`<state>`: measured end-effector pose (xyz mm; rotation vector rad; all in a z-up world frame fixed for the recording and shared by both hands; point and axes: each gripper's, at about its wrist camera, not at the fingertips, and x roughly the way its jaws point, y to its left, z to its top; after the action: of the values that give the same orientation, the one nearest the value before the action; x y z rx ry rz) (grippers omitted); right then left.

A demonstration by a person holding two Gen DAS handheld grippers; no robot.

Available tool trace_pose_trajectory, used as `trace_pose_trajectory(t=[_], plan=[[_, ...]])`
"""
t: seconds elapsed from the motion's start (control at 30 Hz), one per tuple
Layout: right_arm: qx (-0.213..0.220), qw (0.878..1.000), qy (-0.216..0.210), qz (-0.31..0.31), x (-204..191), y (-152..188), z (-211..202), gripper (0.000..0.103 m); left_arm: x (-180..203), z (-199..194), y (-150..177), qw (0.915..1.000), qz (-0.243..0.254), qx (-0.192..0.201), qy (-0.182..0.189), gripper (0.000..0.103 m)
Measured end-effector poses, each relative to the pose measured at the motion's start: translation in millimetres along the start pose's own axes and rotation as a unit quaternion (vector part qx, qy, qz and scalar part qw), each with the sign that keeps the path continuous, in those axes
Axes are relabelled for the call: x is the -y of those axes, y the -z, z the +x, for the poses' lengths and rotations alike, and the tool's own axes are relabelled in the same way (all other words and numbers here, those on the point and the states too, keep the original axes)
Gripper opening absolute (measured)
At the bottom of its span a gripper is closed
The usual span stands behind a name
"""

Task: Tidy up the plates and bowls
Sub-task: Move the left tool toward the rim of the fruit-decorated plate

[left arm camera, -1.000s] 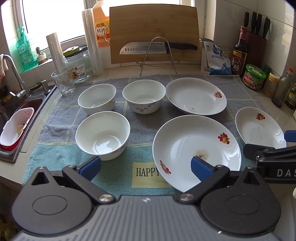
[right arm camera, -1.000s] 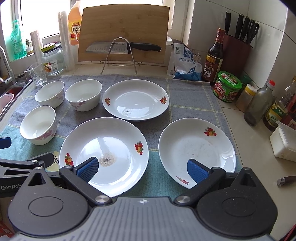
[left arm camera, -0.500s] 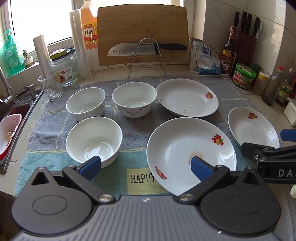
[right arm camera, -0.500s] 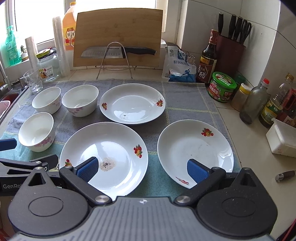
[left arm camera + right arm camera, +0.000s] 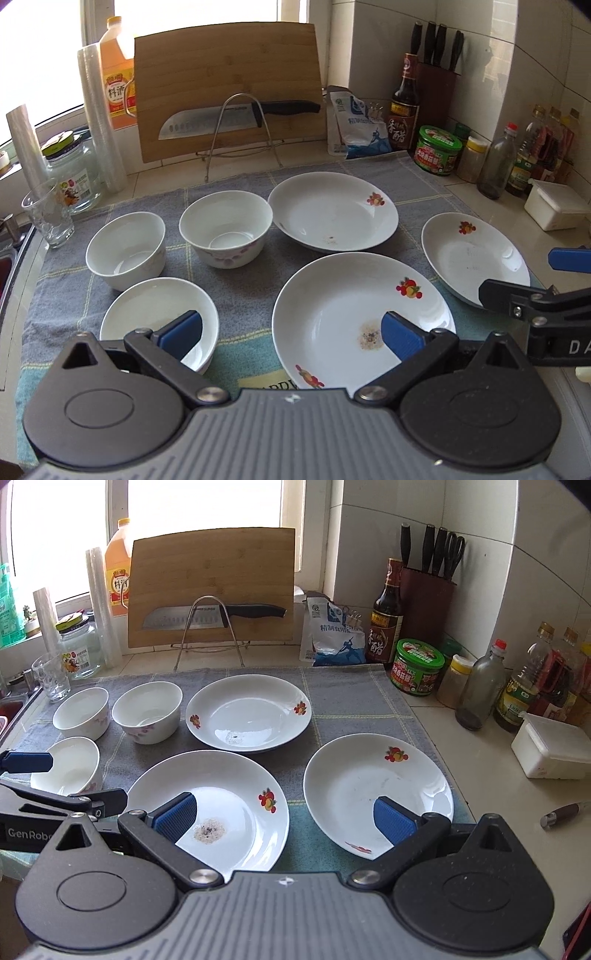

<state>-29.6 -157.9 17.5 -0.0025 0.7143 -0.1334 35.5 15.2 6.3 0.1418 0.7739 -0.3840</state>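
The left gripper [image 5: 290, 332] hangs above the near edge of the towel [image 5: 240, 295] with its blue-padded fingers spread wide and nothing between them; one pad sits in front of the nearest bowl [image 5: 147, 314], the other in front of the large plate [image 5: 351, 314]. The right gripper [image 5: 284, 818] is likewise splayed apart and empty — its pads lie in front of that same large plate [image 5: 229, 786] and the right-hand plate [image 5: 369, 775].

All the crockery rests on the towel, none of it stacked. Three bowls sit on the left: the nearest one, a second bowl [image 5: 125, 247] behind it, and a third bowl [image 5: 225, 225] with a pink flower pattern just beside the far plate [image 5: 332, 210]. The large plate carries a speckled smear near its centre; the far plate has a small dark fleck. The right-hand plate [image 5: 472, 254] lies by the towel's right edge.

Behind the towel stands a wooden cutting board [image 5: 225, 81] with a knife [image 5: 229, 118] on a wire rack — bottles and jars line the right-hand wall.
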Motion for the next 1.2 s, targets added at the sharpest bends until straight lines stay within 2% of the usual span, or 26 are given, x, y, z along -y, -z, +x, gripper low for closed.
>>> trace_pose_trajectory(t=[0.1, 0.33, 0.43, 0.53, 0.77, 0.93, 1.1, 1.2], plan=[[0.004, 1.000, 0.016, -0.008, 11, 4, -1, 0.103, 1, 2, -7, 0.9996, 0.013, 0.012, 0.022, 0.102], [-0.004, 0.999, 0.046, -0.012, 54, 22, 14, 0.103, 13, 16, -23, 0.9980, 0.031, 0.030, 0.046, 0.102], [-0.008, 0.999, 0.038, -0.020, 70, 33, 24, 0.103, 21, 26, -29, 0.9967, 0.028, 0.029, 0.070, 0.102], [-0.015, 0.999, 0.022, -0.025, 83, 43, 38, 0.103, 31, 41, -39, 0.9953, 0.013, 0.001, 0.096, 0.102], [-0.034, 0.999, -0.005, -0.024, 111, 65, 70, 0.103, 59, 70, -60, 0.9923, 0.019, -0.010, 0.122, 0.102], [-0.046, 0.998, -0.027, -0.025, 127, 74, 93, 0.103, 91, 92, -77, 0.9923, 0.074, -0.008, 0.099, 0.102], [-0.044, 0.997, -0.057, -0.041, 130, 75, 107, 0.103, 115, 106, -90, 0.9875, 0.110, -0.004, 0.113, 0.102], [-0.033, 0.996, -0.064, -0.052, 132, 77, 111, 0.103, 129, 116, -97, 0.9814, 0.137, -0.006, 0.135, 0.102]])
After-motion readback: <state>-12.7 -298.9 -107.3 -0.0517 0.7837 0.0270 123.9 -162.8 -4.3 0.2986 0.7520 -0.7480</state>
